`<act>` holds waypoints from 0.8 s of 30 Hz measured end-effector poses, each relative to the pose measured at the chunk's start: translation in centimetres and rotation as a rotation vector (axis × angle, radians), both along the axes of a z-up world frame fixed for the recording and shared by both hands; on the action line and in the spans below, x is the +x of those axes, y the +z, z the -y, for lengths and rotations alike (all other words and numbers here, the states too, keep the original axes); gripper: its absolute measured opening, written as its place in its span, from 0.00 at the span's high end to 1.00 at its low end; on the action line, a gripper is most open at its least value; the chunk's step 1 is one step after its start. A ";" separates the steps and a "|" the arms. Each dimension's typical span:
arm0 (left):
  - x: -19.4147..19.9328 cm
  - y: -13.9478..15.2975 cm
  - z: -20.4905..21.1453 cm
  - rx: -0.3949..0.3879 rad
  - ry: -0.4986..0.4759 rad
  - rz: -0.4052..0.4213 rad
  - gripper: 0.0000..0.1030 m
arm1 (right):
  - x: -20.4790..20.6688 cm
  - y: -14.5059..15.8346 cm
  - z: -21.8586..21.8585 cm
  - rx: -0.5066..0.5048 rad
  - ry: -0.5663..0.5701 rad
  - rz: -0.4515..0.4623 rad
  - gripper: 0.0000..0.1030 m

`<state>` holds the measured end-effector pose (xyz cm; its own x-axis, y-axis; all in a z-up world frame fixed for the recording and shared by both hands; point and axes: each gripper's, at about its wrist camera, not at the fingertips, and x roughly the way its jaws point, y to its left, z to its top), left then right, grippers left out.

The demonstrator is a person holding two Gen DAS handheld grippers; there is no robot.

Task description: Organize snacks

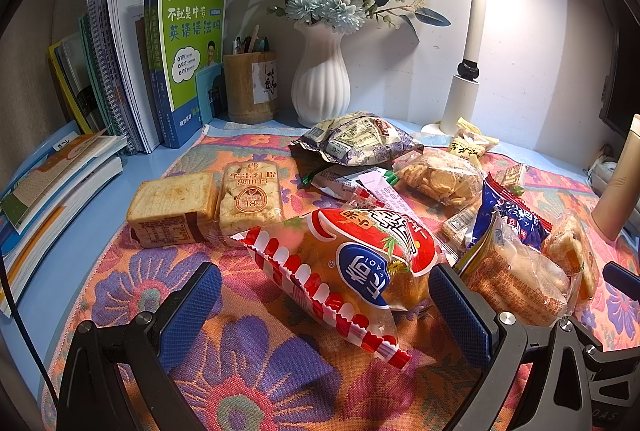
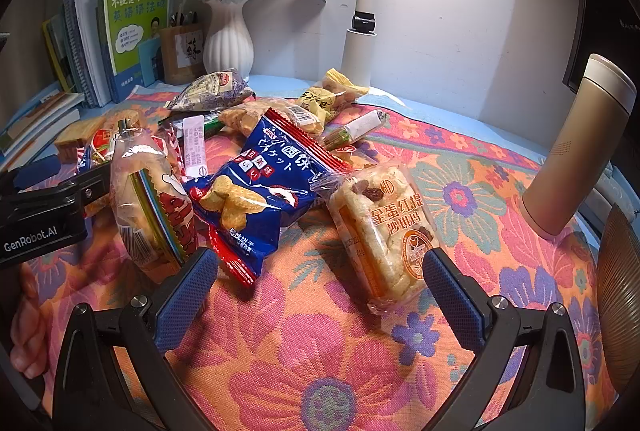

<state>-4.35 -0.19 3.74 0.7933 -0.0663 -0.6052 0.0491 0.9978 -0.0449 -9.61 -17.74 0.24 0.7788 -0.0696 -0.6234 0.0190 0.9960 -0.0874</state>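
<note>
Left gripper (image 1: 324, 305) spread wide around red-striped bread bag (image 1: 340, 271) — not pinching. Right gripper (image 2: 320, 295) likewise agape, flanked by blue biscuit bag (image 2: 256, 191) and sachima pack (image 2: 384, 227) — touching neither. All lying on floral cloth (image 2: 320, 371), near vase (image 1: 320, 75).

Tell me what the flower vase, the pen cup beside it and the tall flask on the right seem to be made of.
Vase: probably glazed white ceramic, ribbed with soft sheen. Pen cup: looks like bamboo or wood, matte brown grain. Flask: likely metal with satin champagne coating and paler cap, possibly plastic.
</note>
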 end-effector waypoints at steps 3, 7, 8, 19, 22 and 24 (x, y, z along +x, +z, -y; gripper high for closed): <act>0.0 0.0 0.0 0.000 0.000 0.000 0.00 | 0.1 0.0 -0.1 -0.004 0.001 -0.001 0.00; 0.0 0.0 0.0 0.000 0.001 0.000 0.00 | 0.1 0.0 -0.2 -0.004 0.001 -0.002 0.00; 0.0 0.0 0.0 0.000 0.001 0.000 0.00 | 0.1 0.0 -0.1 -0.004 0.001 -0.002 0.00; 0.0 0.0 0.0 0.000 0.001 -0.001 0.00 | 0.2 0.0 -0.2 -0.015 0.002 -0.010 0.00; 0.0 0.0 0.0 0.000 0.001 -0.001 0.00 | 0.2 0.0 -0.3 -0.013 0.002 -0.011 0.00; 0.0 0.0 0.0 0.000 0.001 -0.001 0.00 | 0.2 0.0 -0.3 -0.013 0.001 -0.011 0.00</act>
